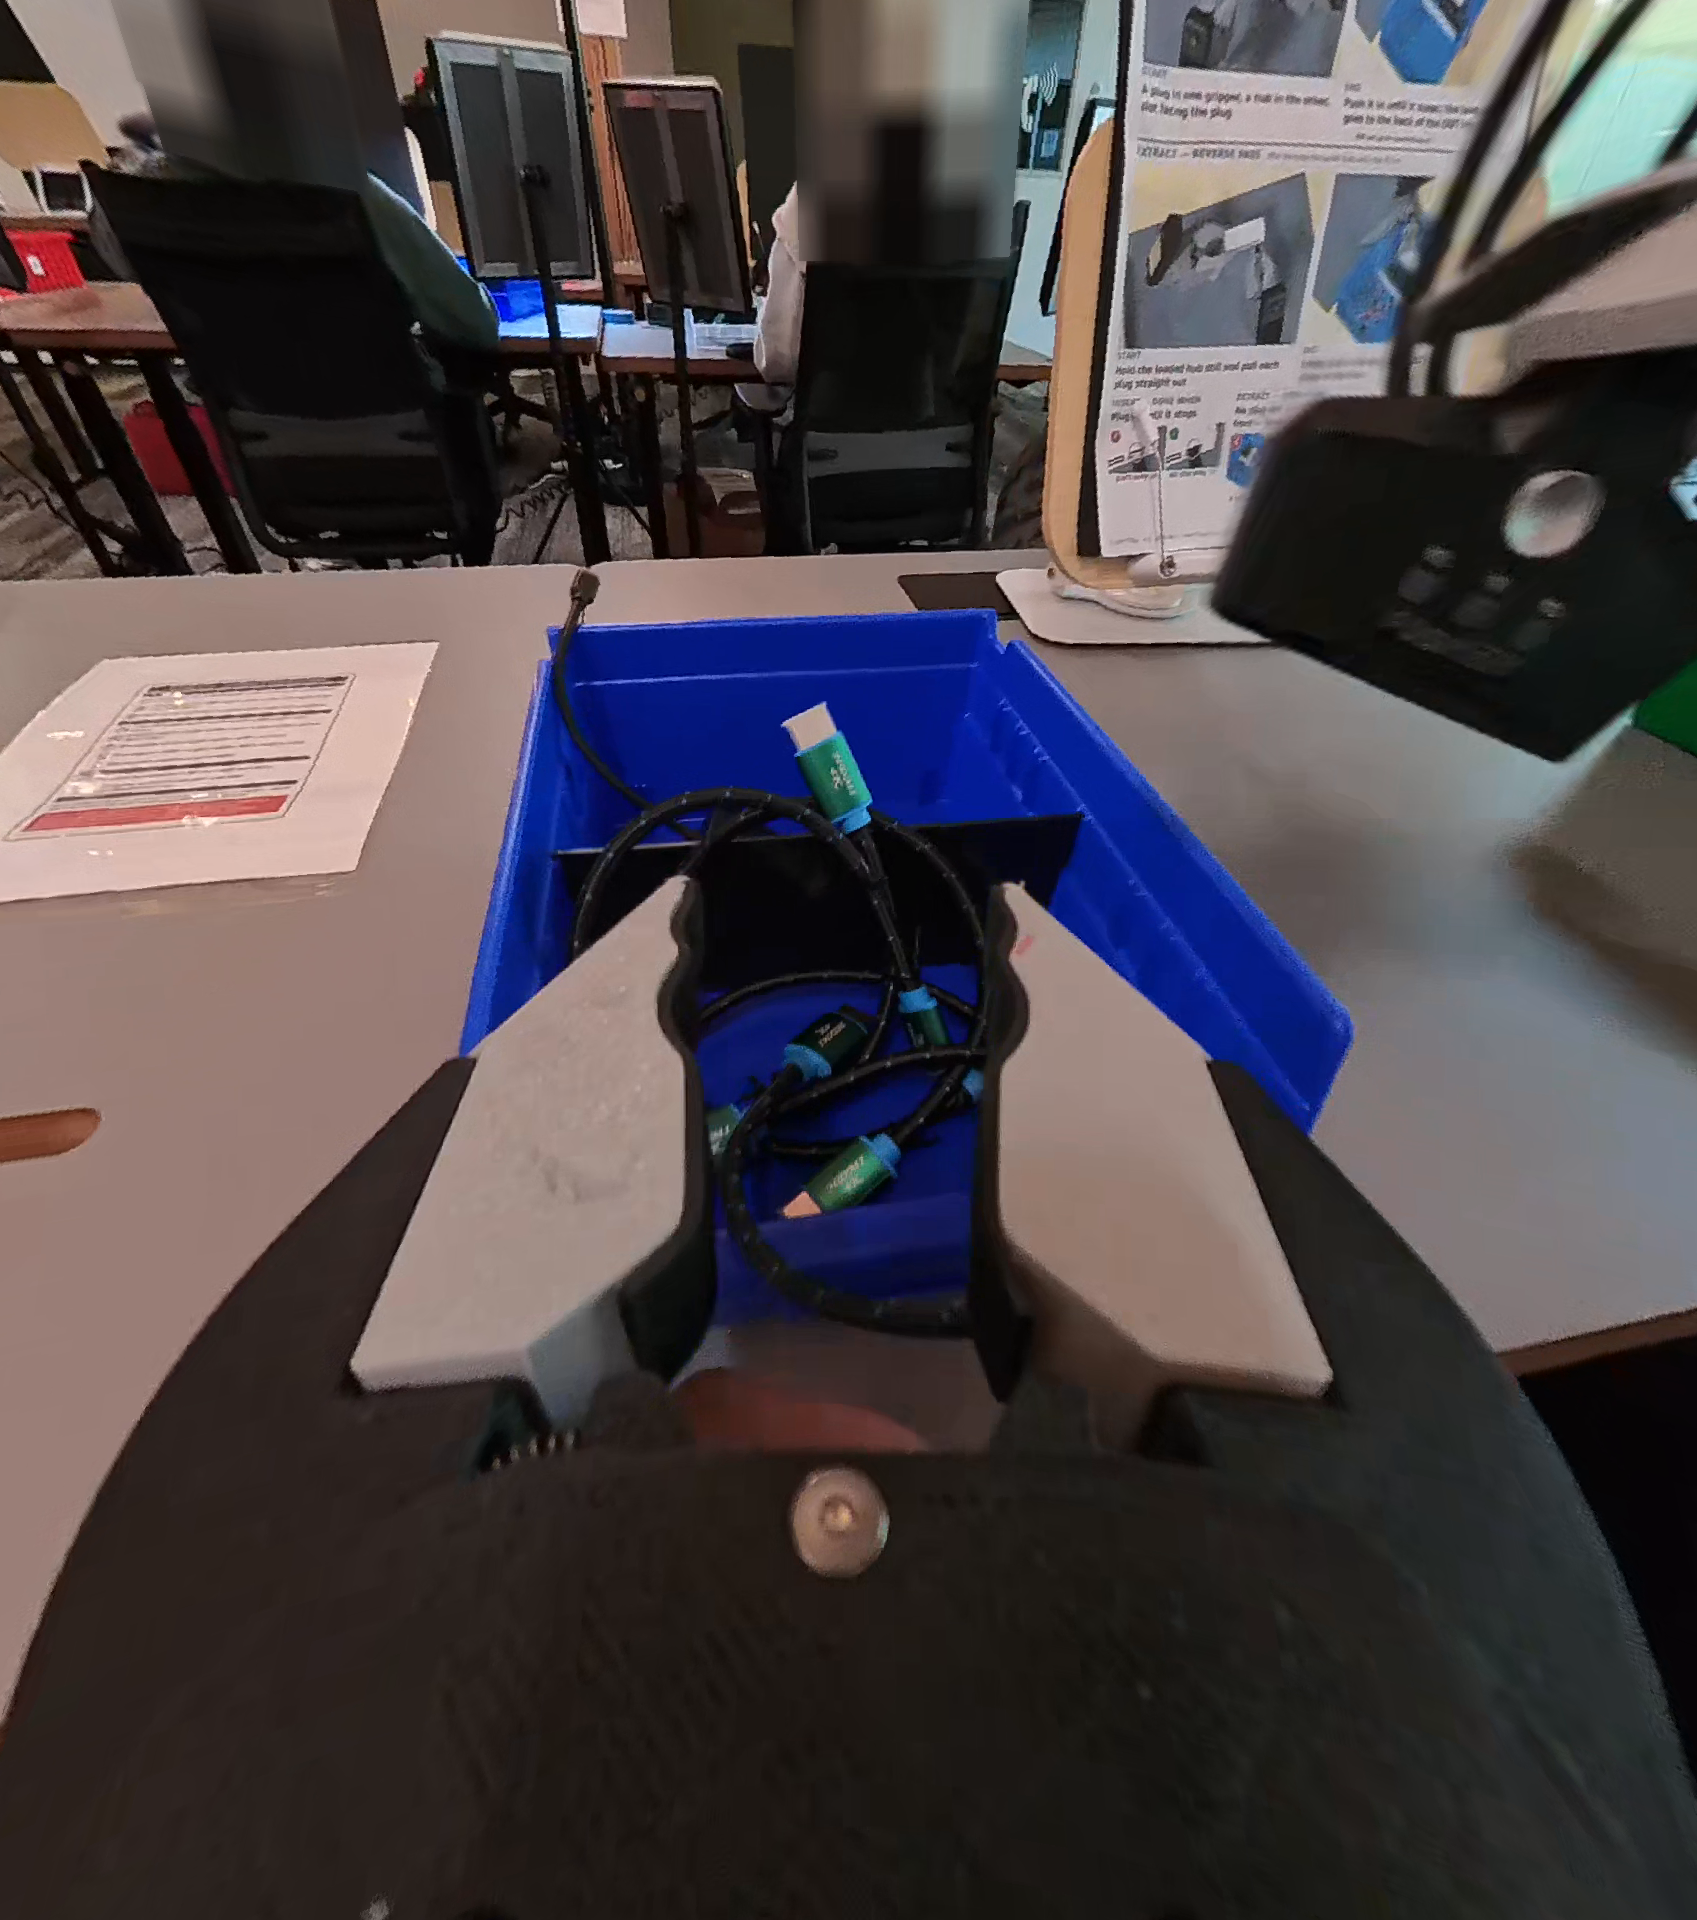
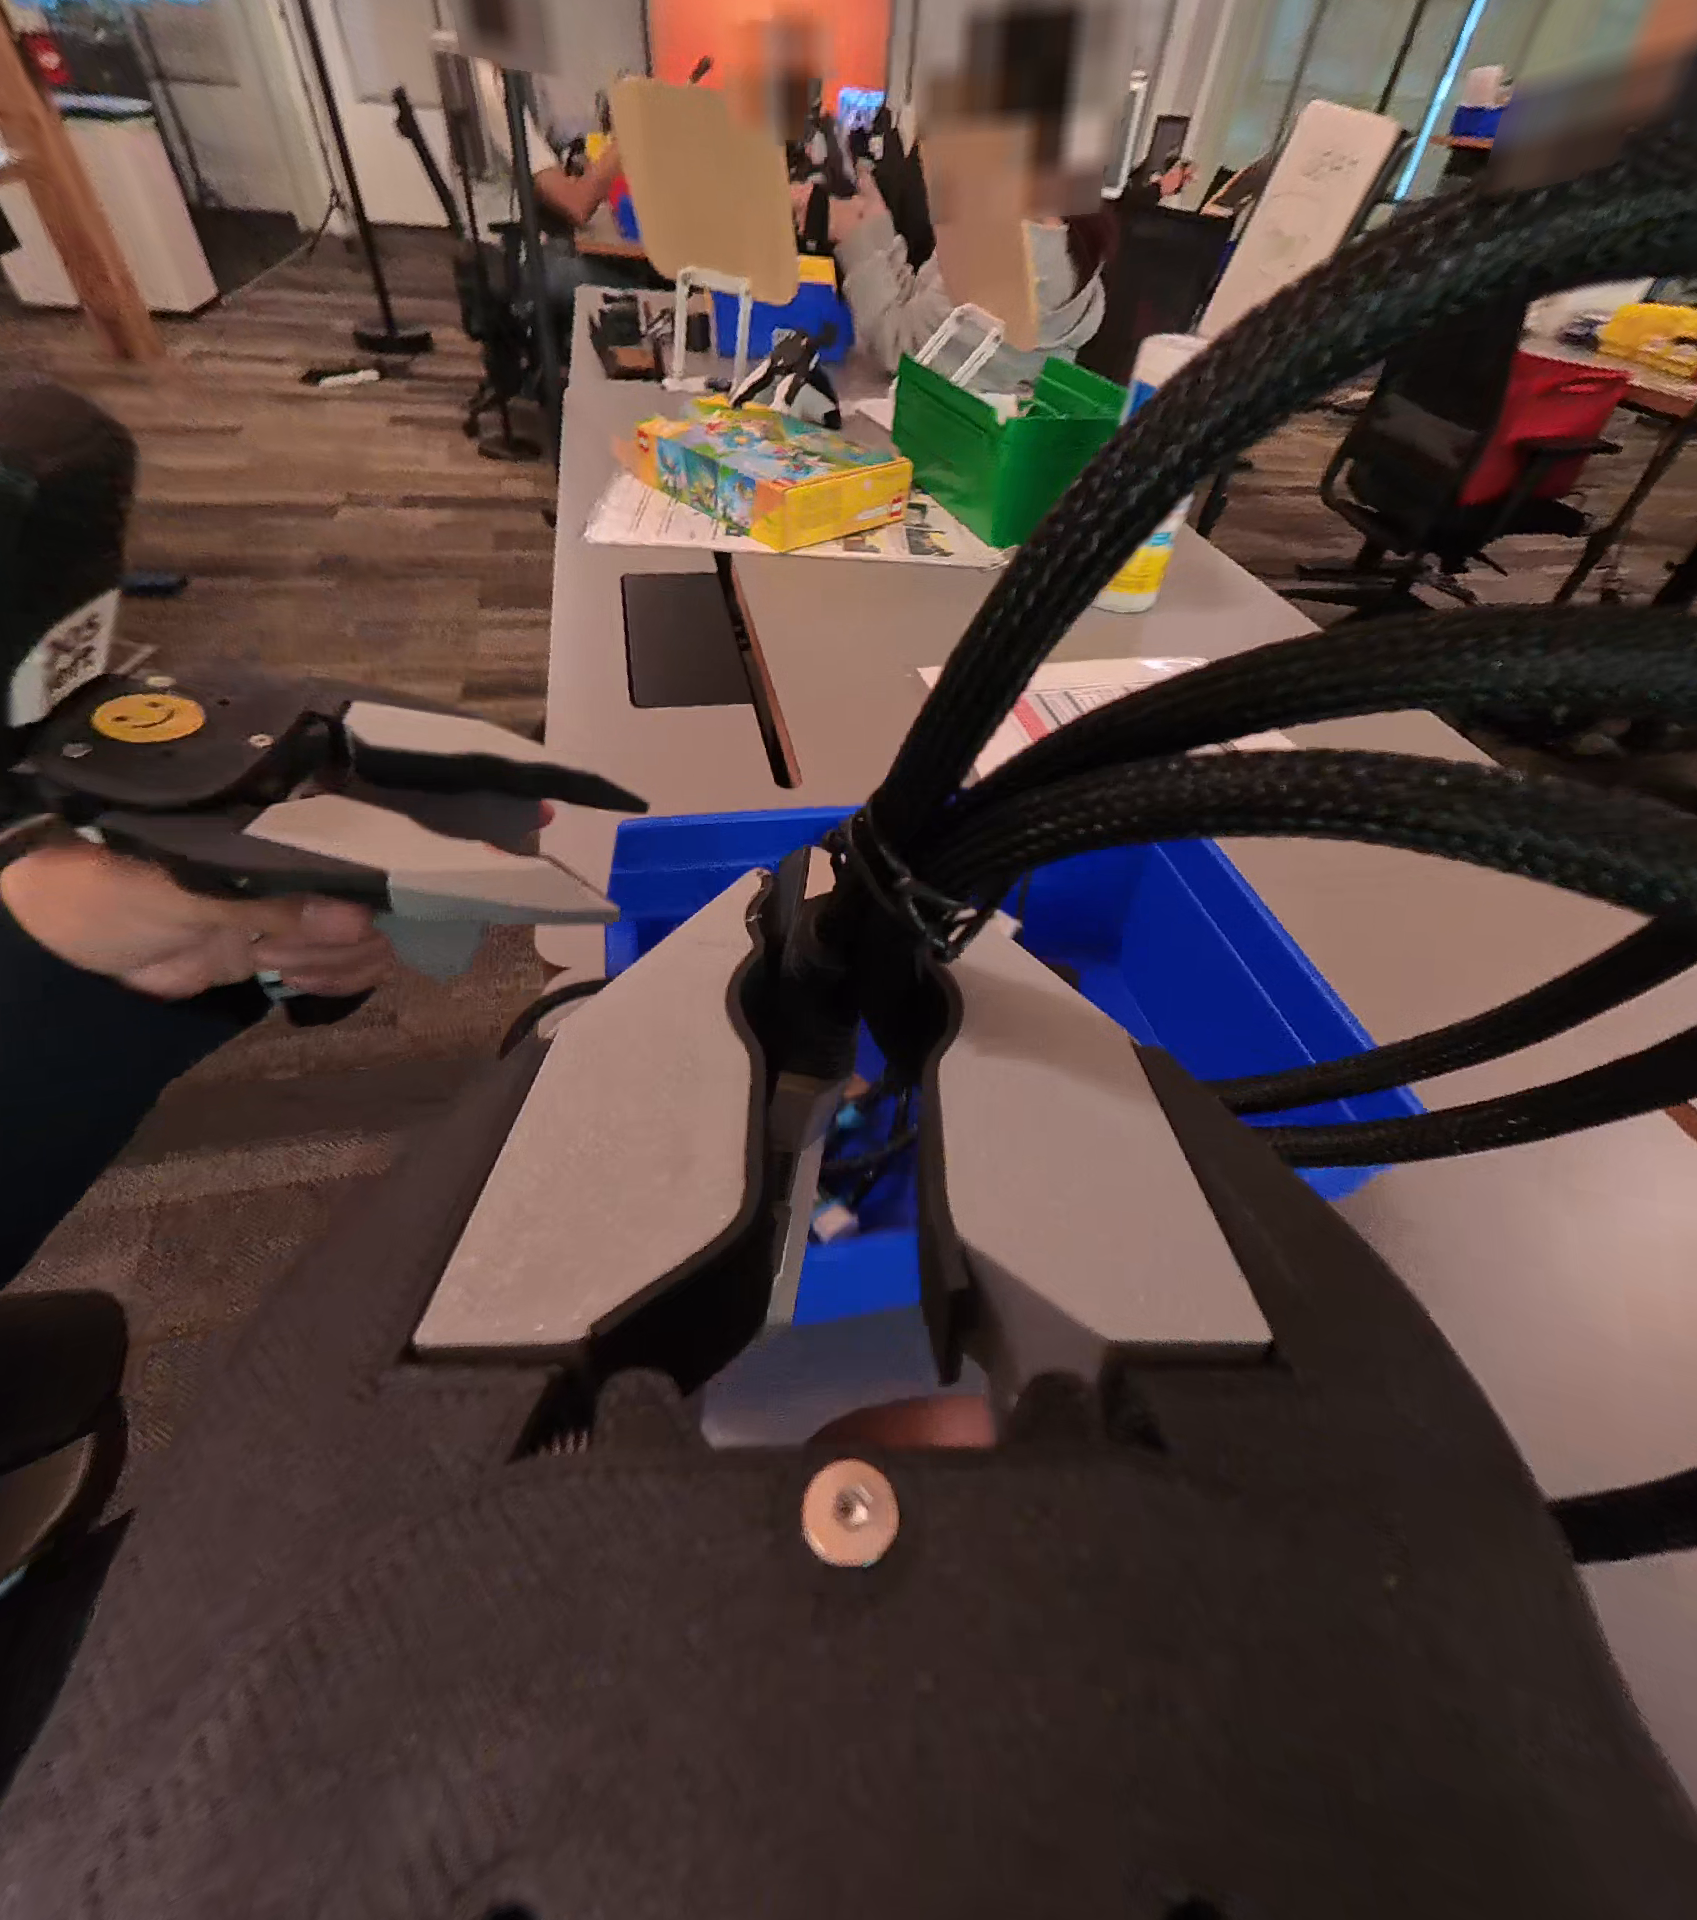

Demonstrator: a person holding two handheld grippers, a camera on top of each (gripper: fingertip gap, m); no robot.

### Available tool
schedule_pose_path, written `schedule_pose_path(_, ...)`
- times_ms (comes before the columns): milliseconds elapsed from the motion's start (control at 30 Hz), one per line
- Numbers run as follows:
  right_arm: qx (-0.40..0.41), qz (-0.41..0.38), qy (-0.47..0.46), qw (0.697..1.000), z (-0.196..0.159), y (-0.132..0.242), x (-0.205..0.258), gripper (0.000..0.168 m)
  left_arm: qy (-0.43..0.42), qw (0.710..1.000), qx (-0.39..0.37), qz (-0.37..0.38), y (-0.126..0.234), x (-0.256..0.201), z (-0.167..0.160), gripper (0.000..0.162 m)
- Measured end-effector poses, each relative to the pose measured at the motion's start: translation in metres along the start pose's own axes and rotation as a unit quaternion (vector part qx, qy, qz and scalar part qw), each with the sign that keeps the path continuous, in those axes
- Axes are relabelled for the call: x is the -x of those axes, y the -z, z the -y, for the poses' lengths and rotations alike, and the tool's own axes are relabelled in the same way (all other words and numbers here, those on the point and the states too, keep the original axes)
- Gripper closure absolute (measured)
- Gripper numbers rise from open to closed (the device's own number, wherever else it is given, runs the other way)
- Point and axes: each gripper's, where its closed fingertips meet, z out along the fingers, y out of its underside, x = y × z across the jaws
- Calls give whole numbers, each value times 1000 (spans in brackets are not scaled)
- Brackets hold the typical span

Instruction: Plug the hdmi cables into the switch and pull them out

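Observation:
A blue bin [image 1: 1187, 831] on the grey table holds several coiled black HDMI cables with green plugs [image 1: 828, 774]. My left gripper [image 1: 844, 904] is open and empty, hovering over the near end of the bin above the cables. It also shows in the right wrist view [image 2: 615, 857], held by a hand. My right gripper [image 2: 849, 935] is shut on the black switch [image 2: 808, 1008], held in the air above the bin [image 2: 1187, 956]. Thick braided black cables [image 2: 1083, 582] tied in a bundle run from the switch. The switch shows blurred at upper right in the left wrist view [image 1: 1467, 582].
A laminated sheet [image 1: 179, 758] lies left of the bin. An instruction board on a stand [image 1: 1239, 260] stands at the back right. Further along the table are a green bag [image 2: 989, 447], a toy box [image 2: 771, 478] and a canister [image 2: 1150, 520]. People sit at desks behind.

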Motion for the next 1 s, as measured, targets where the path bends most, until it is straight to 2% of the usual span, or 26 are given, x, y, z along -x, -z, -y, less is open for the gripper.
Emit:
schedule_pose_path(167, 31, 38, 10, 999, 4, -53, 20, 145, -1, 999, 7, 32, 26, 15, -9, 109)
schedule_pose_path(433, 72, 68, 29, 995, -17, -92, 44, 146, 13, 996, 9, 90, 75, 40, -20, 109)
schedule_pose_path(700, 75, 84, 37, 993, -25, -106, 52, 146, 15, 992, 21, 124, 101, 50, -32, 109)
schedule_pose_path(1000, 86, 79, 103, 988, -33, -111, 53, 146, 22, 989, 38, 141, 115, 56, -49, 109)
